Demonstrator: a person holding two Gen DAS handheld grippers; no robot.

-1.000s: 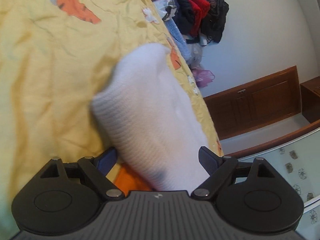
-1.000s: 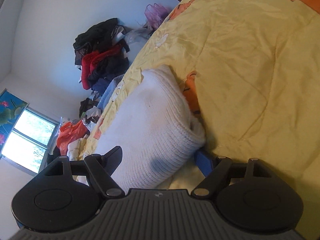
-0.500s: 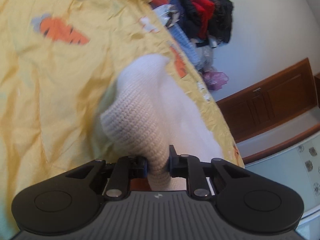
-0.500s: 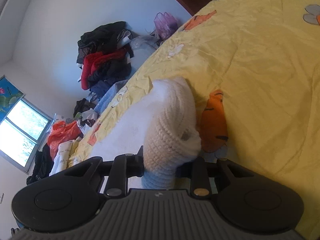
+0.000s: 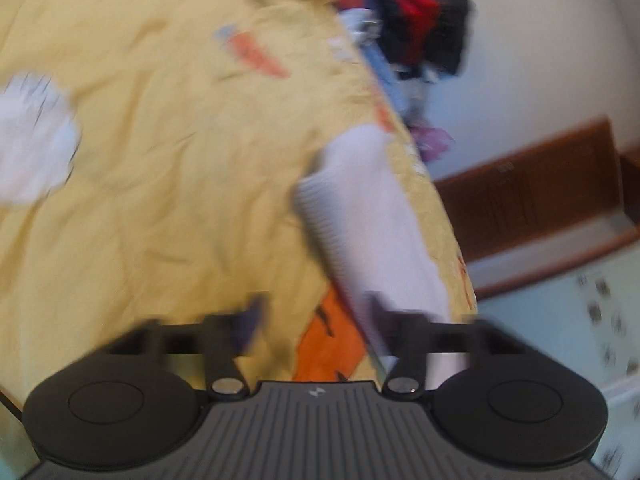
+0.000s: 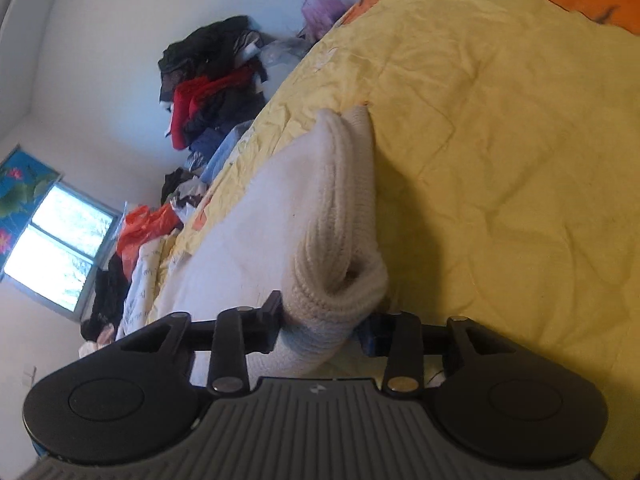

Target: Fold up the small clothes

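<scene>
1. One white knitted garment (image 6: 340,216), folded into a thick roll, lies on the yellow bedspread (image 6: 500,140) near the bed's edge; in my left view the same roll (image 5: 360,216) is blurred and runs from near my fingers towards the far edge.
2. My right gripper (image 6: 320,322) has the roll's near end between its fingers; the jaws are opening, and I cannot tell whether the pads are touching the knit.
3. My left gripper (image 5: 312,316) is opening wide, with nothing between its jaws; the roll sits by the right finger.
4. Another white cloth (image 5: 32,140) lies far left on the bedspread.
5. Beyond the bed, a pile of dark and red clothes (image 6: 212,84) sits against the wall.
</scene>
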